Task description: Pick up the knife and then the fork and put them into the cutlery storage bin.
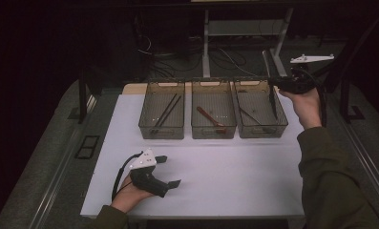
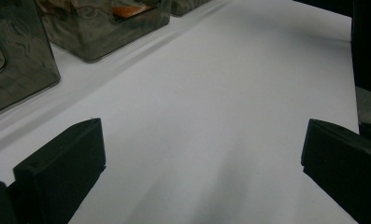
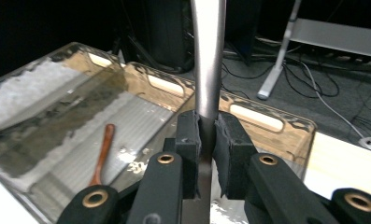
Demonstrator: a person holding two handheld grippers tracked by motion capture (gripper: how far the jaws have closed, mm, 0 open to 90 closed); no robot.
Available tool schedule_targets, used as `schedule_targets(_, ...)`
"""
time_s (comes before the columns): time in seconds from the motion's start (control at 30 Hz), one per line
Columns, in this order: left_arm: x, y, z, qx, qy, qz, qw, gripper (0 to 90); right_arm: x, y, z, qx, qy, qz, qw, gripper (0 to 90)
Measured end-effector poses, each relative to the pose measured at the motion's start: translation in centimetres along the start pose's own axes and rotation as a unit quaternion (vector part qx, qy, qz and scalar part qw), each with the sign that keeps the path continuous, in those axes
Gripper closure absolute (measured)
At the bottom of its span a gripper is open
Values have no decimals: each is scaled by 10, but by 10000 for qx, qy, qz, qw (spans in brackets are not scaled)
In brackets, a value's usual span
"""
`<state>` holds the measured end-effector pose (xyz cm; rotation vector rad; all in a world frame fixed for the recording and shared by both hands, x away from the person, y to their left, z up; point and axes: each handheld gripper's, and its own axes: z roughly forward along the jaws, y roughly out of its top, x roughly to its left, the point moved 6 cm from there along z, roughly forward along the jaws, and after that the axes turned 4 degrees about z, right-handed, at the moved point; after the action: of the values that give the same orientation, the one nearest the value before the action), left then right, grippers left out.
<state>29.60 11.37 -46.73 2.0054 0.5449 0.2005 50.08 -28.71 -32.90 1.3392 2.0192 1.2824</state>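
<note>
Sorting stage: my right gripper (image 1: 273, 90), fingers (image 3: 189, 140) clamped on a metal utensil handle (image 3: 208, 60), hung above the right bin (image 1: 260, 125); release remained. Left gripper (image 1: 170, 171) rested at seven o'clock, fingers spread, empty. The white surface (image 1: 225, 167) below the bin rims lay open for moving.

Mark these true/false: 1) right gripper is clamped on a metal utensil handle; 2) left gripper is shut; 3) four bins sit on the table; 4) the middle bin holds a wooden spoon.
1) True: the right gripper is clamped on a metal utensil handle, above the right bin.
2) False: the left gripper is open over the bare white table, nothing between its jaws.
3) False: three bins stand in a row.
4) True: the middle bin holds a wooden spoon.
</note>
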Motion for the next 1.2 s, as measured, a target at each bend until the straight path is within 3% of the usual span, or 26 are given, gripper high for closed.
schedule_targets(0.6,0,0,0,12,-25,0,10000,0,-21,-31,28,471,-269,23,9985,793)
schedule_targets(1.2,-1,-1,1,8,-68,-21,10000,0,-32,-56,50,1157,-382,27,9925,793)
